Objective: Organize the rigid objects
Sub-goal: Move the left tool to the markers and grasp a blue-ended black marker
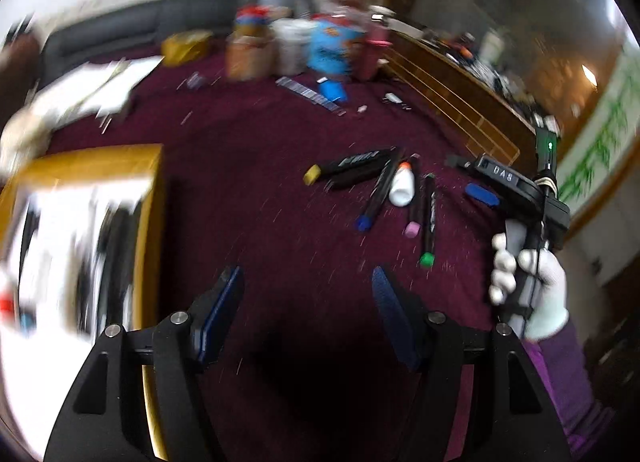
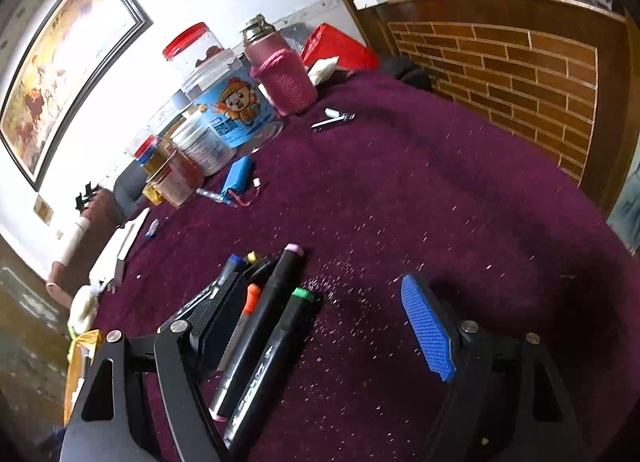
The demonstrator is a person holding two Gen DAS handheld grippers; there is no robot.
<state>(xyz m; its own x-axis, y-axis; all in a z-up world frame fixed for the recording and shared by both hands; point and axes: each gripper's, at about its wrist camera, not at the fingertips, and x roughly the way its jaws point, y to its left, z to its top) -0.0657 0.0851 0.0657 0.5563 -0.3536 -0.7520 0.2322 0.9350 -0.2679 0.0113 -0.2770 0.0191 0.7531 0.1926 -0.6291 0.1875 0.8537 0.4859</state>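
Several black markers lie in a loose pile on the purple cloth: a yellow-capped one [image 1: 344,168], a blue-capped one [image 1: 374,202], a pink-capped one [image 1: 413,218] and a green-capped one [image 1: 429,222], with a small white bottle [image 1: 402,186] among them. My left gripper [image 1: 307,302] is open and empty, above the cloth short of the pile. My right gripper [image 2: 324,326] is open and empty, low over the cloth, with the pink-capped [image 2: 264,314] and green-capped [image 2: 276,354] markers just inside its left finger. The right gripper's body [image 1: 520,190] shows at the right in the left wrist view.
A yellow-rimmed tray [image 1: 154,222] with blurred white contents sits at the left. Jars, a blue tin [image 2: 236,110] and a pink flask [image 2: 280,70] stand at the cloth's far edge. A blue battery pack [image 2: 238,178] lies nearby. A wooden brick-pattern counter [image 2: 520,74] borders the right.
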